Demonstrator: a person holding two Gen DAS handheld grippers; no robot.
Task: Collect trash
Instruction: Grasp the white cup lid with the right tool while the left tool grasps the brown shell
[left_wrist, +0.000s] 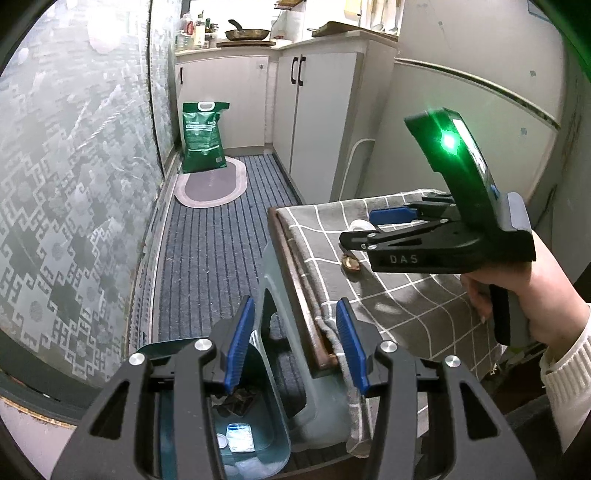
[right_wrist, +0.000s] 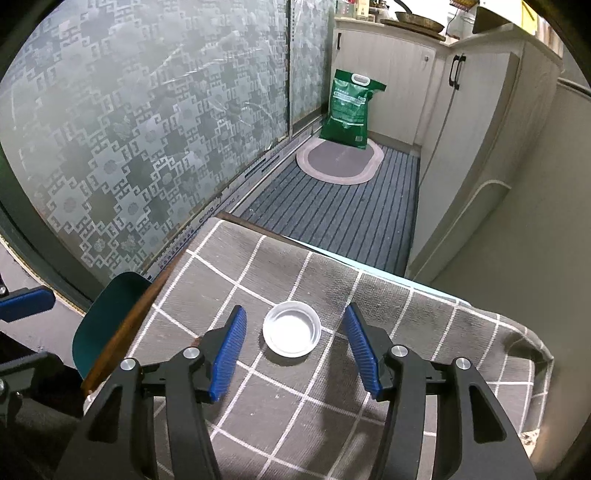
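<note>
A small white plastic lid (right_wrist: 291, 328) lies on the grey checked tablecloth (right_wrist: 258, 406). My right gripper (right_wrist: 295, 332) is open, its blue pads on either side of the lid, not touching it. In the left wrist view the right gripper (left_wrist: 364, 225) hovers over the table, with the lid (left_wrist: 360, 224) partly hidden between its fingers. A brown scrap (left_wrist: 351, 263) lies on the cloth just below it. My left gripper (left_wrist: 295, 332) is open and empty above a teal trash bin (left_wrist: 258, 439) that holds wrappers and dark scraps beside the table.
The bin's raised teal lid (right_wrist: 110, 325) shows at the table's left edge. A patterned glass door (left_wrist: 74, 184) runs along the left. A green bag (left_wrist: 203, 138) and an oval mat (left_wrist: 212, 182) sit on the striped floor. White cabinets (left_wrist: 317, 110) stand on the right.
</note>
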